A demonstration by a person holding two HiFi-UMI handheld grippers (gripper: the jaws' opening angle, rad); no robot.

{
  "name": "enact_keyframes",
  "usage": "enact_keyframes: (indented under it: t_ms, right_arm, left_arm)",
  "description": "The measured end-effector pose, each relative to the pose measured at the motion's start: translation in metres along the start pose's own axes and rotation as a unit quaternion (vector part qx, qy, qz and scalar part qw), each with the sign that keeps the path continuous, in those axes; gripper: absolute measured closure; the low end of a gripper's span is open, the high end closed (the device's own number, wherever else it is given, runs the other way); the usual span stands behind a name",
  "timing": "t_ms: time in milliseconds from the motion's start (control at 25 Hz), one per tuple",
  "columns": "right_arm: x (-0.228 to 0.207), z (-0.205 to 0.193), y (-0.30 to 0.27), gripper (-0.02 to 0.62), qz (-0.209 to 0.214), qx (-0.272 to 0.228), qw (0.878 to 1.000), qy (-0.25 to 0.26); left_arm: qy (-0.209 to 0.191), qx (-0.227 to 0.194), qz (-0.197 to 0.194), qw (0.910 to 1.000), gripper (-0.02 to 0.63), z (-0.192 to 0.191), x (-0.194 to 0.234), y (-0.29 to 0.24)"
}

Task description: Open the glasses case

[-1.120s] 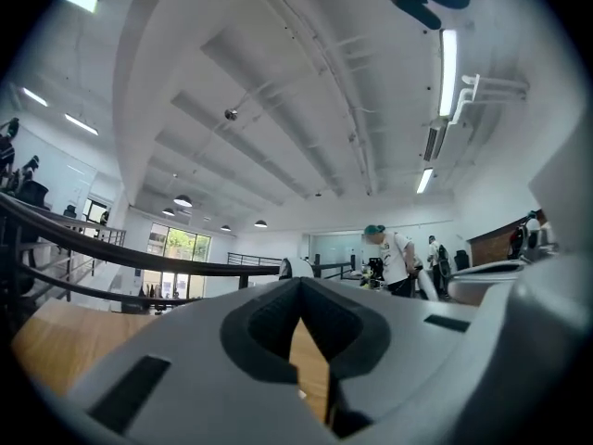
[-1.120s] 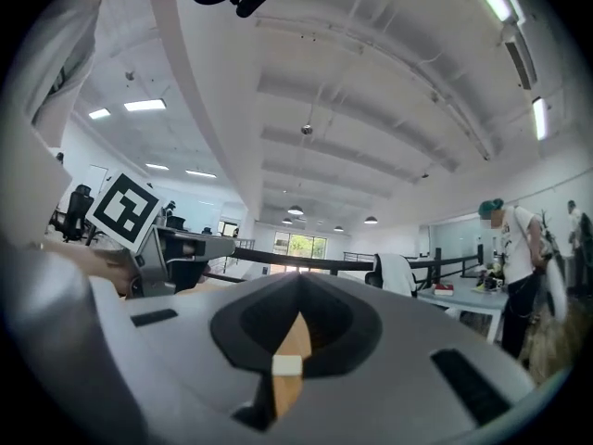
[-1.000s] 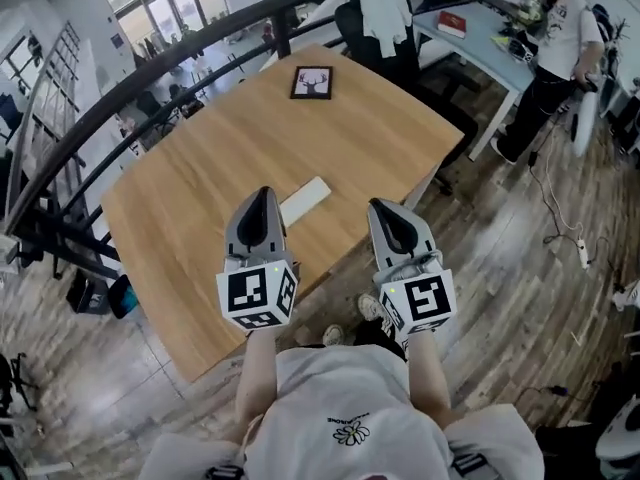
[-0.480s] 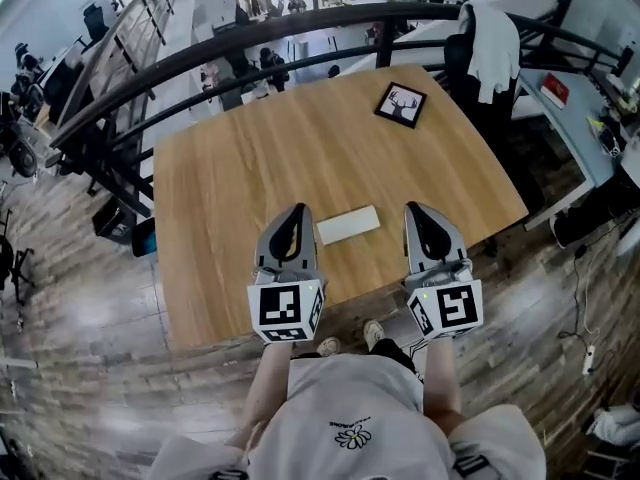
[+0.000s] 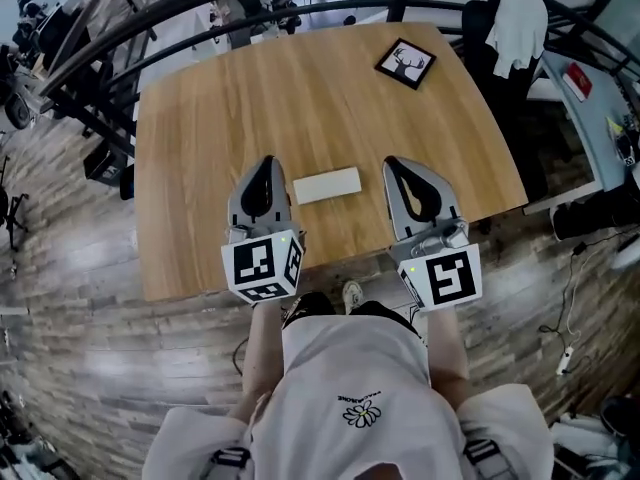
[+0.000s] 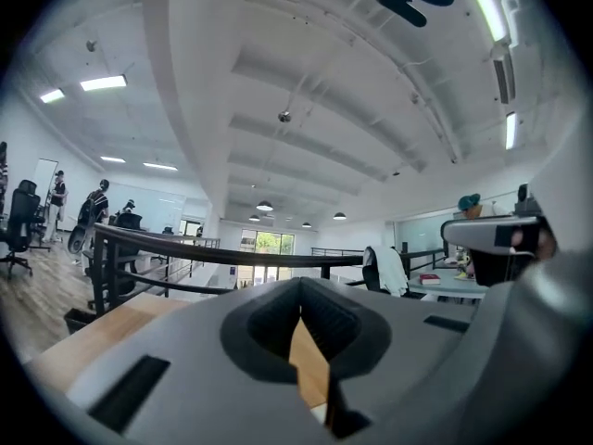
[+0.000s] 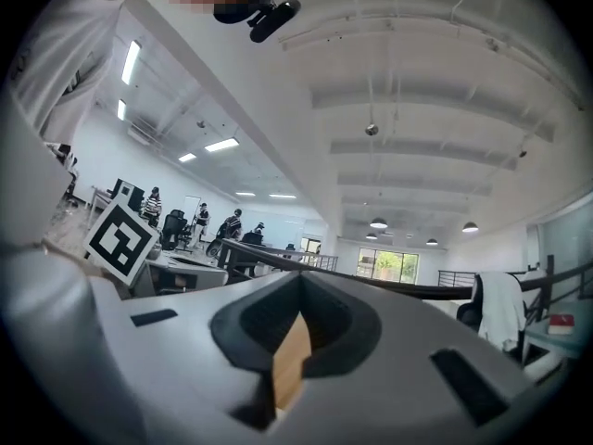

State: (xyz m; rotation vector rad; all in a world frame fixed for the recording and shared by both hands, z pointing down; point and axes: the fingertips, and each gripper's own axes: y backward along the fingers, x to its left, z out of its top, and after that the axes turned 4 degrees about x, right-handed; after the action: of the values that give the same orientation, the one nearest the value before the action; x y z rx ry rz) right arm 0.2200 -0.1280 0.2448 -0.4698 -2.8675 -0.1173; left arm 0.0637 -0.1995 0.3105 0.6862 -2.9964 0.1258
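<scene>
A pale, flat glasses case (image 5: 327,185) lies closed on the wooden table (image 5: 250,98), near its front edge. My left gripper (image 5: 262,166) hovers just left of the case, jaws shut and empty. My right gripper (image 5: 397,165) hovers just right of it, also shut with nothing held. Both point away from me, roughly level, and the case lies between them. In the left gripper view the left gripper (image 6: 300,306) has its jaws meeting, with only a sliver of table showing through. The right gripper (image 7: 298,311) looks the same in the right gripper view. Neither gripper view shows the case.
A framed deer picture (image 5: 405,64) lies at the table's far right. A black railing (image 5: 150,18) curves behind the table. A chair draped with a white garment (image 5: 517,13) stands at the right corner. A neighbouring desk (image 5: 590,78) sits further right. Wood floor surrounds the table.
The head view has swung, so the table now sits squarer in front of me. Both grippers have come in over the table's front edge, flanking the case, jaws staying shut.
</scene>
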Motion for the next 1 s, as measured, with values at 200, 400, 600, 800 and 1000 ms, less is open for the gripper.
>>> enact_keyframes:
  t_ms: [200,400,600,800,1000]
  right_arm:
    - [-0.008,-0.003,-0.005,0.589,0.034,0.004,0.999,-0.022]
    - [-0.009,-0.014,-0.013,0.589,0.056,0.018,0.998,0.004]
    - [0.008,-0.041,-0.024,0.588,0.116,0.057,0.991,0.03]
    - [0.022,-0.069,-0.04,0.503,0.181,0.091,0.978,0.059]
    - [0.032,-0.106,-0.053,0.394,0.239,0.142,0.956,0.093]
  left_arm:
    - [-0.009,0.02,0.024,0.9995,0.586,-0.019,0.0,-0.004]
    - [-0.021,0.064,0.028,0.9973,0.578,-0.052,0.008,-0.016]
    - [0.016,0.135,-0.009,0.9907,0.47,-0.107,0.004,-0.021]
    - [0.036,0.201,-0.024,0.9787,0.445,-0.158,0.0,-0.025]
    - [0.047,0.286,-0.051,0.9558,0.427,-0.208,-0.007,-0.025]
